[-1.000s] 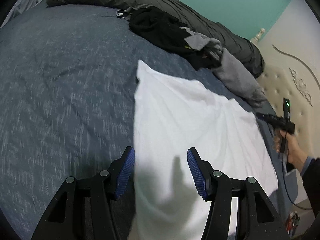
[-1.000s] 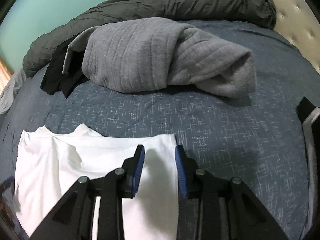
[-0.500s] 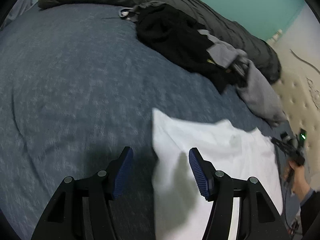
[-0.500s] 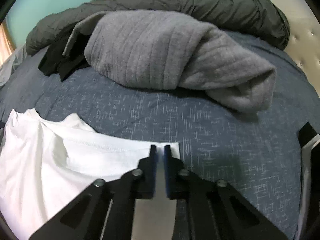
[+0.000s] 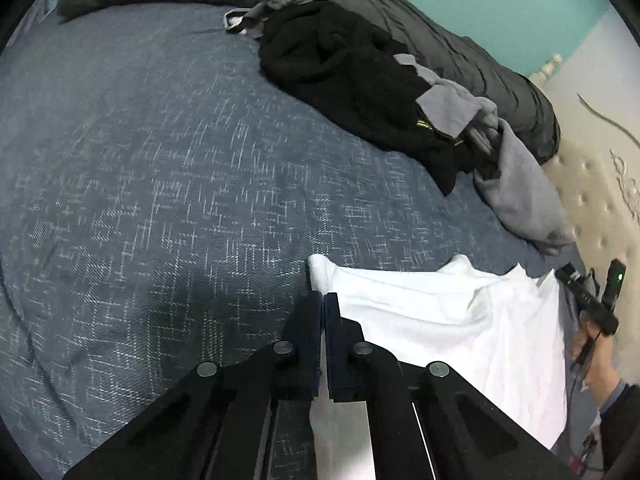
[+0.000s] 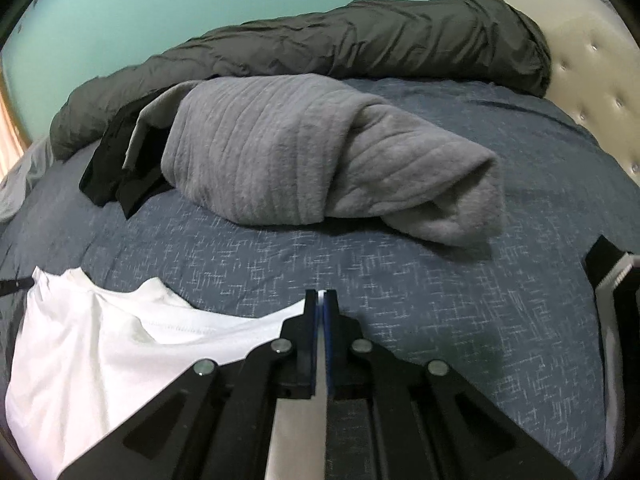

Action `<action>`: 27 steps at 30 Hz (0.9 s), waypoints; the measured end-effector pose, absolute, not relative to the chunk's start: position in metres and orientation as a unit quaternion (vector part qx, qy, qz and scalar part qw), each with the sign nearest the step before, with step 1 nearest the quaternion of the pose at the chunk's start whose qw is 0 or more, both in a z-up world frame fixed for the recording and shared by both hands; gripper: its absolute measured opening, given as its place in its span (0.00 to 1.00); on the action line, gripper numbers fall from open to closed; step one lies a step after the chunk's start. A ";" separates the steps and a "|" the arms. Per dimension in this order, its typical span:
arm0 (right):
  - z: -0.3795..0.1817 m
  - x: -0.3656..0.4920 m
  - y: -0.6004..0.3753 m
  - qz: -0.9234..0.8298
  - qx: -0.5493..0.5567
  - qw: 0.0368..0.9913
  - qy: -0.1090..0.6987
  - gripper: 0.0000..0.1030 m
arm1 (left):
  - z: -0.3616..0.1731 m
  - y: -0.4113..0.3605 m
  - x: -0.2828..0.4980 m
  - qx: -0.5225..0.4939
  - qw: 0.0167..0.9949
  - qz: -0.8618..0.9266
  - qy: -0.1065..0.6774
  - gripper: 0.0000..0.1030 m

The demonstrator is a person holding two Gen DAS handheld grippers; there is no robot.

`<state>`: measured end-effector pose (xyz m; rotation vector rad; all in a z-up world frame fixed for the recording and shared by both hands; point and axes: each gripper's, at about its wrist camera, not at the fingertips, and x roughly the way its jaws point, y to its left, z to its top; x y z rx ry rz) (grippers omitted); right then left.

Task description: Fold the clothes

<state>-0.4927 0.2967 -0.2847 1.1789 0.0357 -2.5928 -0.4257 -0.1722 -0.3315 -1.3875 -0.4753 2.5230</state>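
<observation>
**Both tongs pinched on white shirt**

Left gripper (image 5: pixel 322 300) clamped on one corner of white T-shirt (image 5: pixel 460 332); right gripper (image 6: pixel 321 300) clamped on opposite corner. Shirt flat on blue bedspread (image 5: pixel 160 180). Beyond: grey sweater (image 6: pixel 300 156), black garment (image 5: pixel 352 72), dark duvet (image 6: pixel 340 44).

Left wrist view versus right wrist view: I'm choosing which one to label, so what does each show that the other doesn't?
Only the left wrist view shows the right gripper from outside, in the person's right hand. Only the right wrist view shows a black-and-white garment at its right edge. Both show the white T-shirt, pinched in each shut gripper, with the left gripper at its other corner, plus the gray sweater and the dark rolled comforter.
</observation>
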 end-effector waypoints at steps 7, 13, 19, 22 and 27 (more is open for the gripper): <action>-0.283 -0.488 0.318 -0.915 0.384 0.124 -0.023 0.02 | -0.320 -0.190 -0.420 -0.453 0.094 0.870 -0.171 0.01; -0.288 -0.497 0.313 -0.912 0.393 0.116 -0.017 0.02 | -0.320 -0.192 -0.430 -0.443 0.092 0.874 -0.180 0.01; -0.311 -0.504 0.312 -0.898 0.427 0.103 -0.008 0.02 | -0.341 -0.184 -0.439 -0.475 0.082 0.861 -0.161 0.02; -0.322 -0.505 0.309 -0.888 0.448 0.105 -0.008 0.02 | -0.343 -0.183 -0.438 -0.477 0.075 0.860 -0.164 0.02; -0.316 -0.505 0.314 -0.892 0.443 0.091 -0.016 0.03 | -0.331 -0.181 -0.433 -0.463 0.079 0.869 -0.152 0.07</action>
